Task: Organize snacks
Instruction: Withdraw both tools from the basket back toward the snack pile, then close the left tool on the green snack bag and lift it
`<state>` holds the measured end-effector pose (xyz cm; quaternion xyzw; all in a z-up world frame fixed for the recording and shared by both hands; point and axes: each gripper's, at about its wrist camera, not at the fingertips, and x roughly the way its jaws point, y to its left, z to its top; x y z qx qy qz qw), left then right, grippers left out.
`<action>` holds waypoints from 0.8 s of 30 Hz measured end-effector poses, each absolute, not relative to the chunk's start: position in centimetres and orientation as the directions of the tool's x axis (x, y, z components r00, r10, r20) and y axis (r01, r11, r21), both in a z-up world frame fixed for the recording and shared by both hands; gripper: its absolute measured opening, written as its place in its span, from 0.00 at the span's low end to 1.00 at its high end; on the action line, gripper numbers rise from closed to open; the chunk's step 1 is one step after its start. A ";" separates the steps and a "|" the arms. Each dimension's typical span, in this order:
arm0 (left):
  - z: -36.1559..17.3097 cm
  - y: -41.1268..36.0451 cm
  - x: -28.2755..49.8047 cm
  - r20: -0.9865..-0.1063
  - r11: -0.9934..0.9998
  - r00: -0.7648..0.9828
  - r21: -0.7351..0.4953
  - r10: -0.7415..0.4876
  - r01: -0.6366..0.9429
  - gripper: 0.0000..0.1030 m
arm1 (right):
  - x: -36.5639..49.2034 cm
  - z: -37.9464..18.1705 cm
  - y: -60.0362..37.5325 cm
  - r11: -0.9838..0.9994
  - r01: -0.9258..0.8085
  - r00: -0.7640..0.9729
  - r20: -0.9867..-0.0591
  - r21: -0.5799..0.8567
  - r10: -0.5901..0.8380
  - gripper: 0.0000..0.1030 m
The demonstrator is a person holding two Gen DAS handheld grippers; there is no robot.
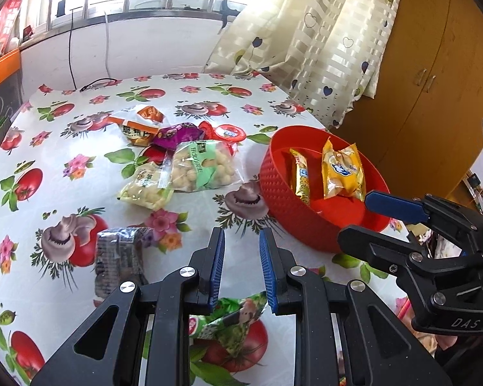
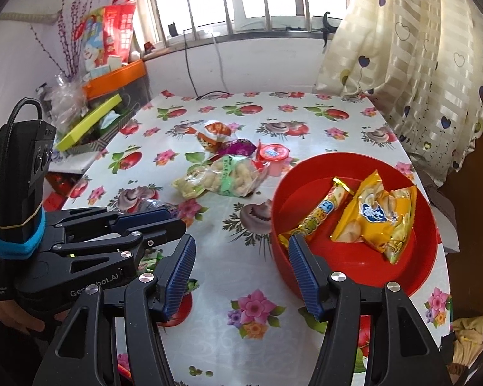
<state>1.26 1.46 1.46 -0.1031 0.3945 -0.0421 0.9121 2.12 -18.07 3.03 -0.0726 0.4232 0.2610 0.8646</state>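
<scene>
Below the left gripper (image 1: 241, 257), whose parted fingers grasp nothing, lies a green snack packet (image 1: 232, 321) at lower centre. Right gripper (image 2: 241, 273) gapes wide, released, beside the red bowl (image 2: 428, 247) holding 2 yellow packets (image 2: 380, 218). More snacks (image 1: 190, 164) cluster at centre on the flowered tablecloth (image 1: 64, 193).

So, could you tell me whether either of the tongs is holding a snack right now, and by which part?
Nothing is held. The left tongs and right tongs are both open and empty above the table.
</scene>
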 end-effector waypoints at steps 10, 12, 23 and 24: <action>0.8 3.1 -0.1 -0.715 0.971 0.679 -0.237 -0.166 -0.012 0.35 | 1.4 2.5 -16.4 0.831 -0.548 0.478 -0.781 0.093 0.403 0.58; 0.7 3.2 -0.3 -0.716 0.971 0.677 -0.238 -0.168 -0.011 0.37 | 1.2 2.4 -16.2 0.828 -0.552 0.474 -0.782 0.093 0.404 0.59; 0.0 4.0 -1.5 -0.726 0.973 0.667 -0.230 -0.168 -0.006 0.41 | 0.7 2.1 -15.4 0.814 -0.573 0.456 -0.789 0.093 0.411 0.59; 0.0 4.1 -1.6 -0.727 0.974 0.666 -0.228 -0.168 -0.004 0.41 | 0.7 2.1 -15.4 0.814 -0.574 0.455 -0.789 0.094 0.412 0.59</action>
